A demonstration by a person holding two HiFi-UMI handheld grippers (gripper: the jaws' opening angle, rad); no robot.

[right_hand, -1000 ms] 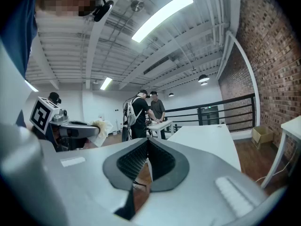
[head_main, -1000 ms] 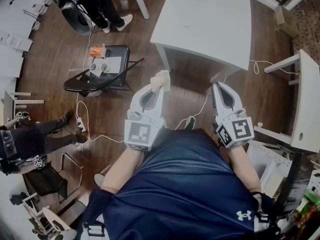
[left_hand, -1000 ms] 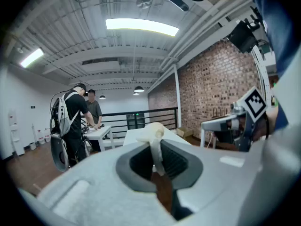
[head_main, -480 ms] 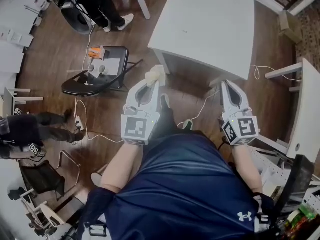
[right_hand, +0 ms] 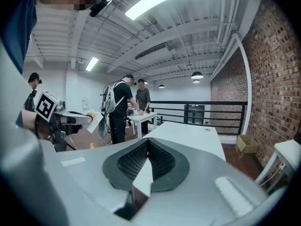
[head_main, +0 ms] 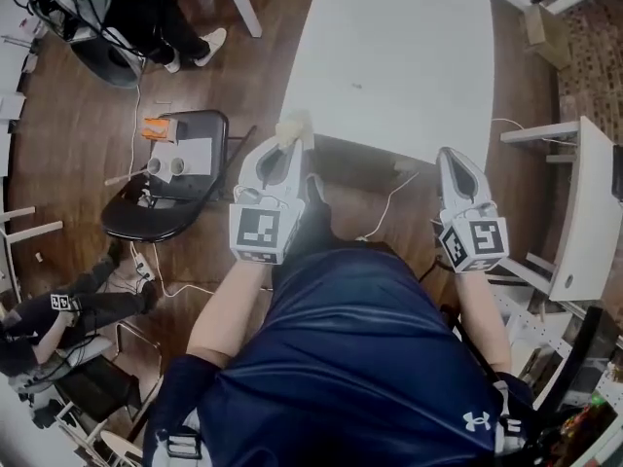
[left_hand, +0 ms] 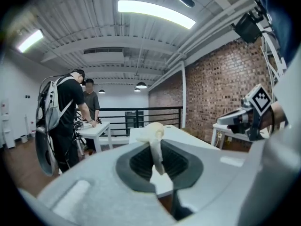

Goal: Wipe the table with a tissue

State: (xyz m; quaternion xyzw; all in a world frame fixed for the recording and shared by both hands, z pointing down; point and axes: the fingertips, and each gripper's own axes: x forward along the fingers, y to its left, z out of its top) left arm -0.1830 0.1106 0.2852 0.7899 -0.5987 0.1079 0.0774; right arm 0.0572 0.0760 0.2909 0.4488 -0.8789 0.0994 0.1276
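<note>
- Table (head_main: 389, 56): straight ahead of you.
- Your left gripper (head_main: 288, 144): at the table's near left corner, with the tissue (head_main: 292, 126) between its jaws.
- Your right gripper (head_main: 452, 156): just before the near right corner.
- Chair (head_main: 170, 178): on your left.
- Second table (head_main: 584, 212): on your right.
- Box (head_main: 537, 24): beyond the second table.

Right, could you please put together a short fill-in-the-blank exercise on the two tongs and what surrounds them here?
The left tongs are shut on a crumpled ___.
The right tongs are shut and hold ___.
The table ahead of both tongs is ___ in colour.
The black chair stands on the person's ___ side.
Missing words: tissue, nothing, white, left.
</note>
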